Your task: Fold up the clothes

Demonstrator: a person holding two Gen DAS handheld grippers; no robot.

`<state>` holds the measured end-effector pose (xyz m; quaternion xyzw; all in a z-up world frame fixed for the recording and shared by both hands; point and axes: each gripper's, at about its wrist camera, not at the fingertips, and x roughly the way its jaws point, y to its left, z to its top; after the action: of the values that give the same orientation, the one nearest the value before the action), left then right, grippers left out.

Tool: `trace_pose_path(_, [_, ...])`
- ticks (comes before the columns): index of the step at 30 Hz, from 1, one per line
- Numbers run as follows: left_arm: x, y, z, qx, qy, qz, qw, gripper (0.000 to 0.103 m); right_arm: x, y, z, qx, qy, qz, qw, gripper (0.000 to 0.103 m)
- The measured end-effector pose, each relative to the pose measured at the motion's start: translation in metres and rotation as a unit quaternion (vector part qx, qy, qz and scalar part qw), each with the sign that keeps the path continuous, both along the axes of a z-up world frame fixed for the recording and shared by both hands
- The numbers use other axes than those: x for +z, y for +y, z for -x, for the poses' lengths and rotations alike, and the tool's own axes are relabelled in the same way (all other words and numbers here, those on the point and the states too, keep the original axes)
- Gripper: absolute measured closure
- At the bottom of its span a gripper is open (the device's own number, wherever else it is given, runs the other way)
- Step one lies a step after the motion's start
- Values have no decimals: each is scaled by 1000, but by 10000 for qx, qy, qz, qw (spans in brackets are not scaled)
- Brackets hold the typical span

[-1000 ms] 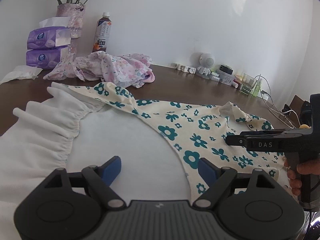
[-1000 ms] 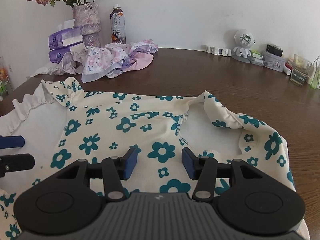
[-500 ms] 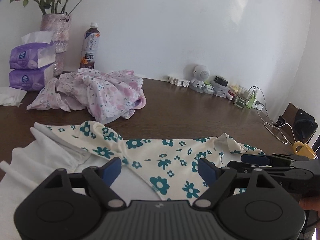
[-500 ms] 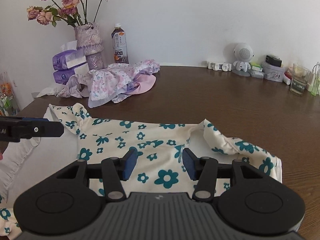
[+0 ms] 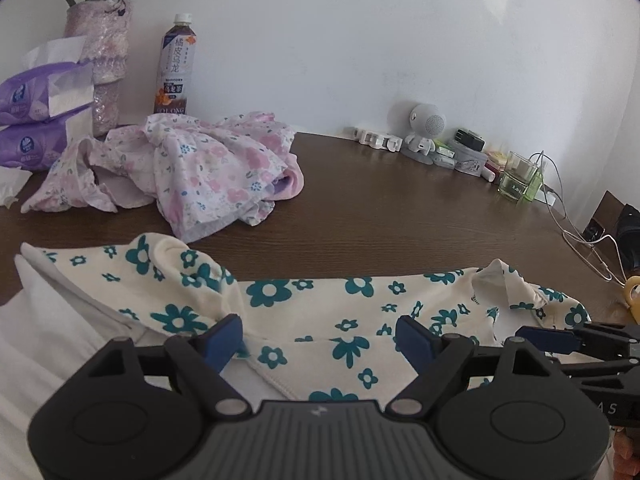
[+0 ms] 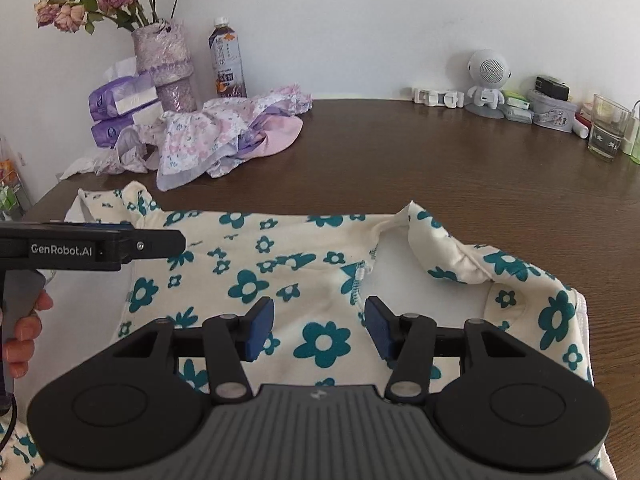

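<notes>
A cream garment with teal flowers (image 5: 328, 312) (image 6: 280, 264) lies spread on the brown table, its white lining showing at the left and a sleeve bunched at the right (image 6: 452, 252). My left gripper (image 5: 320, 340) hovers open over its near edge, nothing between the blue pads. My right gripper (image 6: 320, 330) is open above the flowered cloth near the neckline, also holding nothing. In the left wrist view the right gripper's fingers (image 5: 548, 338) reach in from the right. In the right wrist view the left gripper's fingers (image 6: 160, 242) reach in from the left, held by a hand (image 6: 24, 332).
A crumpled pink floral garment (image 5: 200, 168) (image 6: 232, 136) lies behind. A vase (image 6: 166, 64), tissue packs (image 5: 32, 120), a tea bottle (image 5: 176, 68), a small robot figure (image 6: 486, 80), a glass (image 6: 606, 128) and cables (image 5: 576, 236) line the back and right edges.
Both grippers have pulled back and lifted from the garment, staying open. The view now takes in more of the table and wall than a second ago.
</notes>
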<state>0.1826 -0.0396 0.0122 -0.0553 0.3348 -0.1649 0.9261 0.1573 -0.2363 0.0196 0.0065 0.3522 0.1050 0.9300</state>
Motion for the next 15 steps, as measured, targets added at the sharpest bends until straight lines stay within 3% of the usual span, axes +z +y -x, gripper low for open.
trace_pose_path(4, [-5, 1, 1, -78, -57, -99, 9999, 20, -6, -3, -1, -34, 13, 119, 9999, 52])
trace_pose_path(7, [-8, 9, 1, -57, -32, 44, 10000, 20, -10, -12, -2, -244, -64, 346, 9991, 49])
trace_pose_path(11, [-9, 13, 1, -99, -98, 95, 9999, 20, -5, -27, -5, -512, -29, 154, 9986, 49])
trace_pose_path(15, [-10, 15, 2, -82, -123, 161, 9998, 20, 1, -12, -15, -163, -61, -79, 9998, 49])
